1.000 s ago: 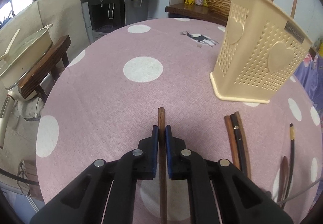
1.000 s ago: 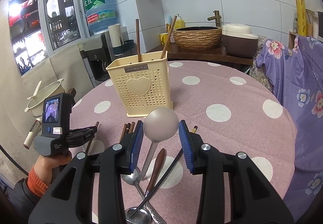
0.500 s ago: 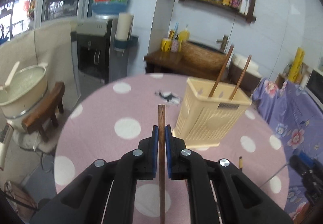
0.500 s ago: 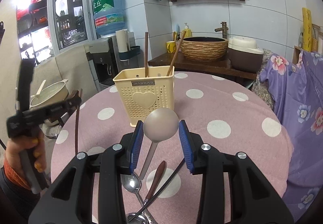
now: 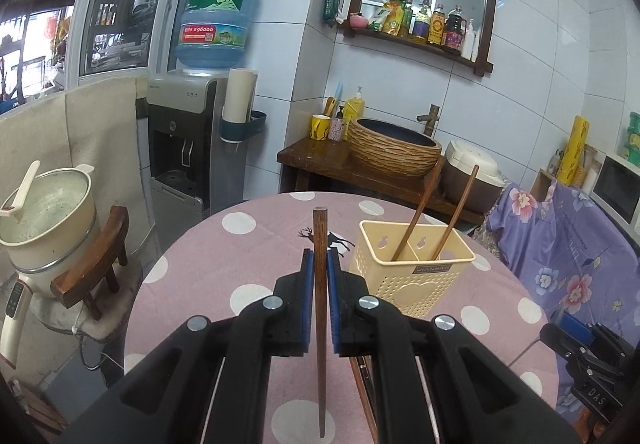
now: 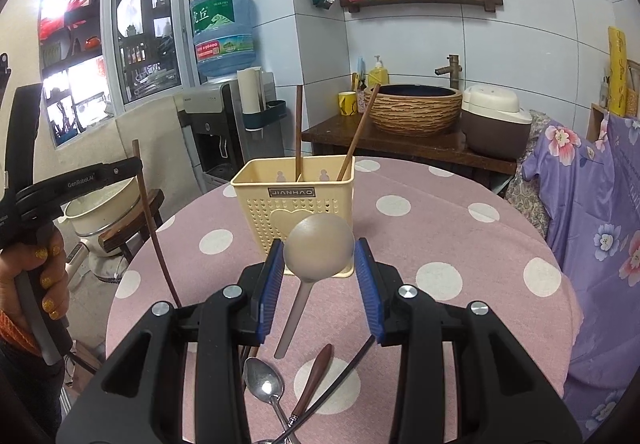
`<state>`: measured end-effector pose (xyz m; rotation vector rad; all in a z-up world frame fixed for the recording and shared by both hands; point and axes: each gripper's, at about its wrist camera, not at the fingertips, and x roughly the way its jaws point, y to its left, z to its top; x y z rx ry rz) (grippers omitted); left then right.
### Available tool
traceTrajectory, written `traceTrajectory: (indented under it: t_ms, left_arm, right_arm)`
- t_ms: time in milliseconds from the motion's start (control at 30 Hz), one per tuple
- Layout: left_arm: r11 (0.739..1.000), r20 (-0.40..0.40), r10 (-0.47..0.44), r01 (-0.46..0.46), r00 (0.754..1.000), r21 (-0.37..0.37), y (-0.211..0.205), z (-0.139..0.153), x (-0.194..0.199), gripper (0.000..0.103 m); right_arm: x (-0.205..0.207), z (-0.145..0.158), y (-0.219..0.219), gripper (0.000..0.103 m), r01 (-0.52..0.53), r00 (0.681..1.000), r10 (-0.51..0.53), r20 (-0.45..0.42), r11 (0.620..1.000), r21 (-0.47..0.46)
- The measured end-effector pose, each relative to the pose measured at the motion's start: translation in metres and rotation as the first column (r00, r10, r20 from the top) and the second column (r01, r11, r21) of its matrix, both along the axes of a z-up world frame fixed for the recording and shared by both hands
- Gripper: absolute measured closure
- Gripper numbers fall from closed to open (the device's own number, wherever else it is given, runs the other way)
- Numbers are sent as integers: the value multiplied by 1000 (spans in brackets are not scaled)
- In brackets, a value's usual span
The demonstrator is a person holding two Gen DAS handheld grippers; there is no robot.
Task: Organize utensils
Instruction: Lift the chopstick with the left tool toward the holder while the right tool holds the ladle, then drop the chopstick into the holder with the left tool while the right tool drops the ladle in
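Nearest in the right wrist view, a shiny metal spoon (image 6: 262,380), a brown wooden-handled utensil (image 6: 314,380) and a thin black stick-like utensil (image 6: 340,380) lie crossed in a small heap on the round table with the pink white-dotted cloth (image 6: 460,236), under the right gripper (image 6: 319,280). That gripper's blue-padded jaws pinch the round bowl of a grey-beige ladle-like spoon (image 6: 319,252) between them, its handle slanting down toward the heap without touching it. In the left wrist view, the left gripper (image 5: 320,298) has its jaws pressed onto a single dark brown wooden chopstick (image 5: 320,308), held clear of the table (image 5: 240,244), one end poking out past the pads toward the far side and the other running back toward the camera; the same chopstick (image 6: 154,228) shows at the left of the right wrist view, hanging at a slant from the black gripper in the person's hand (image 6: 40,276). Just to the right of the left gripper, dark chopsticks (image 5: 366,396) lie on the cloth, partly hidden by the gripper body. Farther off, near the middle of the table, stands the cream perforated plastic utensil holder with heart cut-outs (image 6: 294,211), upright, with two brown wooden chopsticks (image 6: 298,131) leaning out of its top. Beyond the table are a wooden counter with a woven basin (image 6: 414,107), a rice cooker (image 6: 496,127), and a water dispenser carrying a blue bottle (image 6: 224,31) at the far left.
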<state>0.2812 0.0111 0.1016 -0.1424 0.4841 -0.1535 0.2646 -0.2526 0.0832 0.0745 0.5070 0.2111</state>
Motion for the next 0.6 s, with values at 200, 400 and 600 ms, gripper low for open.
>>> traceTrajectory:
  t_ms: [200, 400, 600]
  left_arm:
    - [999, 59, -31, 32, 998, -8, 0, 37, 5, 95]
    - [998, 158, -66, 67, 985, -2, -16, 104, 26, 95]
    - [998, 243, -62, 64, 968, -2, -41, 147, 53, 95]
  right_arm:
    - [21, 29, 2, 66, -21, 999, 22, 31, 1000, -13]
    - [66, 88, 0, 66, 8, 996, -8, 89, 1000, -1]
    - [110, 125, 3, 66, 82, 986, -77, 147, 996, -33]
